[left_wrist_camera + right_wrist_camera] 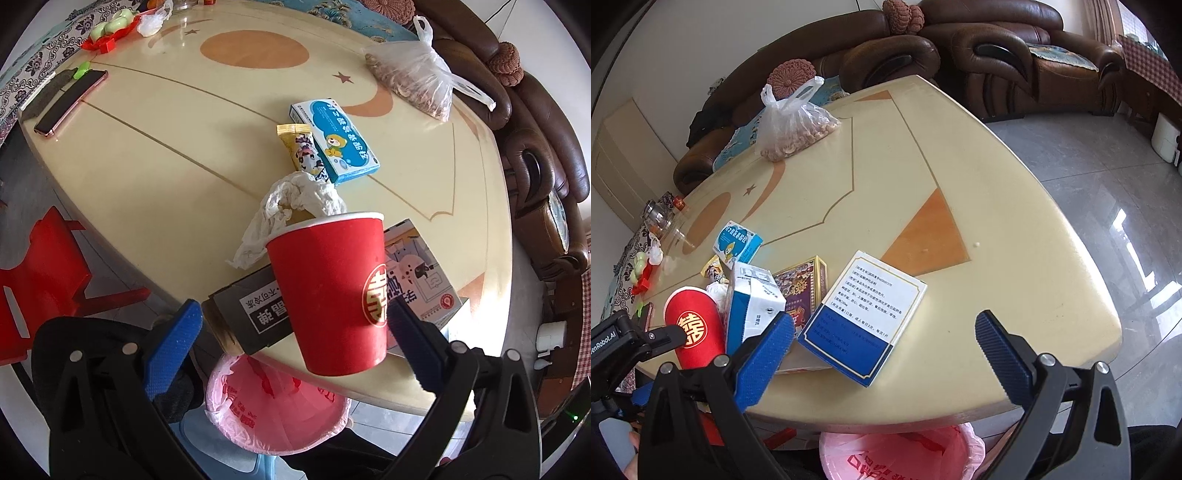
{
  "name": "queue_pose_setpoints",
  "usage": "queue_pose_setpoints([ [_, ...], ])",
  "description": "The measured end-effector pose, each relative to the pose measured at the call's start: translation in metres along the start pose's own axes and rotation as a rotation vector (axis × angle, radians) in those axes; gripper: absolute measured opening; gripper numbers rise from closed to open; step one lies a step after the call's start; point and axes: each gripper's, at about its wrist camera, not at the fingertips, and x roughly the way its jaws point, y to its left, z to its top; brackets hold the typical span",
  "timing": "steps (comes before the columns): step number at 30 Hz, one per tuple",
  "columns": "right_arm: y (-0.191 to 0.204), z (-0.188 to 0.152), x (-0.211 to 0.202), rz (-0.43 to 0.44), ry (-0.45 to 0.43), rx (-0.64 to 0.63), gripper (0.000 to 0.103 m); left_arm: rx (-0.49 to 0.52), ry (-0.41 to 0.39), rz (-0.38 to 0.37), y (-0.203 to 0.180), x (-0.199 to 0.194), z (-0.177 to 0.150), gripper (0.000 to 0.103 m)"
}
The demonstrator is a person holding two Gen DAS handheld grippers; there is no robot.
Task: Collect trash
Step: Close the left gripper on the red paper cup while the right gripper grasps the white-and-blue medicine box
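The left tongs (295, 328) are spread wide, and a red paper cup (330, 291) sits between the fingers, tilted, its base out past the tabletop (155, 155) edge. The right-hand finger (410, 332) lies against the cup's side by the gold emblem; the left-hand finger stands apart from it, so whether the cup is truly gripped cannot be told. Below the cup, at the bottom centre of the frame, is a bin lined with a pink bag (273, 410). Behind the cup's rim lies a crumpled white tissue (291, 206), then a yellow snack wrapper (301, 147) and a blue medicine box (336, 142) touching it. A black box (251, 310) juts from under the cup.

The right tongs (884, 332) are released, holding nothing, hovering over the tabletop's near edge. Just ahead lies a blue-and-white box (864, 314), with a white carton (753, 299) and a purple box (805, 288) to its left. A plastic bag of nuts (790, 125) sits upper left.
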Motion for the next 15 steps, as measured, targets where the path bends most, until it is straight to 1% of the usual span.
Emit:
queue_pose_setpoints([
  [5, -0.003, 0.003, 0.016, 0.012, 0.027, 0.027, 0.096, -0.004, 0.032, -0.009, -0.006, 0.013, 0.005, 0.098],
  [13, -0.005, 0.0, 0.041, 0.071, 0.088, 0.104, 0.096, -0.032, 0.068, -0.017, -0.005, 0.027, 0.011, 0.098],
  [15, -0.003, 0.0, 0.04, 0.07, 0.077, 0.106, 0.096, -0.042, 0.081, -0.03, -0.005, 0.03, 0.013, 0.098],
])
